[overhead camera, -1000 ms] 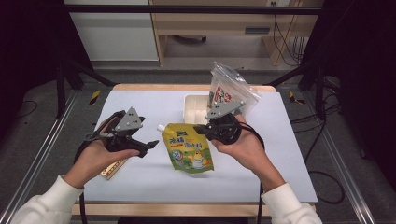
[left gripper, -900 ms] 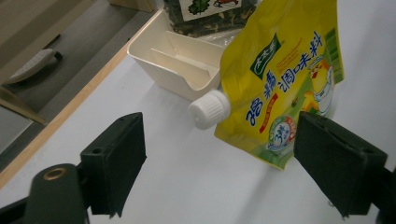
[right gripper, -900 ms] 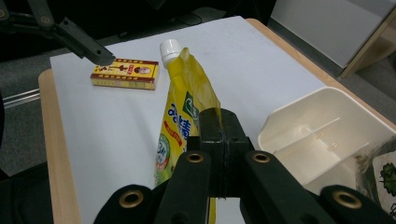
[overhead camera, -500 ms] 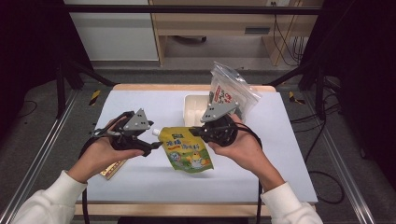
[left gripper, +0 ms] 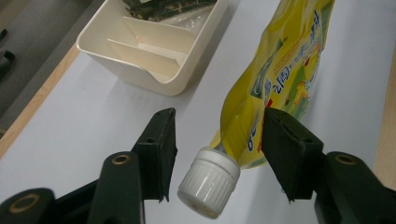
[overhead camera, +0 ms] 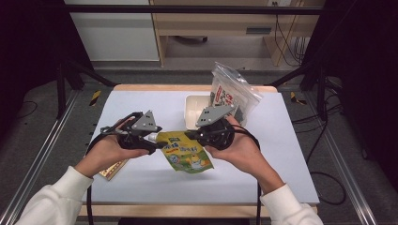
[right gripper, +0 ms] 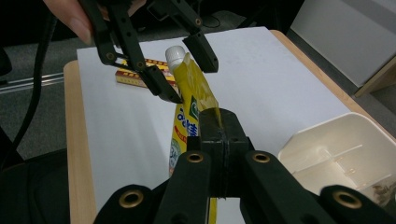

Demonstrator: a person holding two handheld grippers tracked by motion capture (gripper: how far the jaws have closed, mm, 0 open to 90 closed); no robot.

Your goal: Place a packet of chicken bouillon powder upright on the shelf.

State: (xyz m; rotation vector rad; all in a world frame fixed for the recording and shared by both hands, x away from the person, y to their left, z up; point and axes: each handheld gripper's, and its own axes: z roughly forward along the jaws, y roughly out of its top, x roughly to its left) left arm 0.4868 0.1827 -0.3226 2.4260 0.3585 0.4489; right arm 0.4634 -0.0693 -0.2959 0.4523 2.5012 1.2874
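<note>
A yellow spout pouch [overhead camera: 187, 152] with a white screw cap [left gripper: 209, 179] hangs tilted just above the white table top. My right gripper [overhead camera: 190, 135] is shut on the pouch's upper edge; in the right gripper view its jaws [right gripper: 223, 126] meet on the yellow film [right gripper: 194, 88]. My left gripper [overhead camera: 155, 140] is at the spout end. Its jaws [left gripper: 217, 140] have just been closing and stand on either side of the cap and neck, with a gap on both sides. The right gripper view shows the left gripper [right gripper: 187, 70] straddling the cap [right gripper: 176, 53].
A cream divided tray [overhead camera: 192, 110] stands behind the pouch, with a clear bag of snacks [overhead camera: 232, 96] leaning in it. A flat yellow-and-red box [overhead camera: 112, 168] lies at the table's left edge under the left hand. Wooden table rims border the white mat [overhead camera: 281, 154].
The left gripper has moved right to the pouch's cap and its jaws have narrowed around it. The right gripper has shifted the pouch slightly left.
</note>
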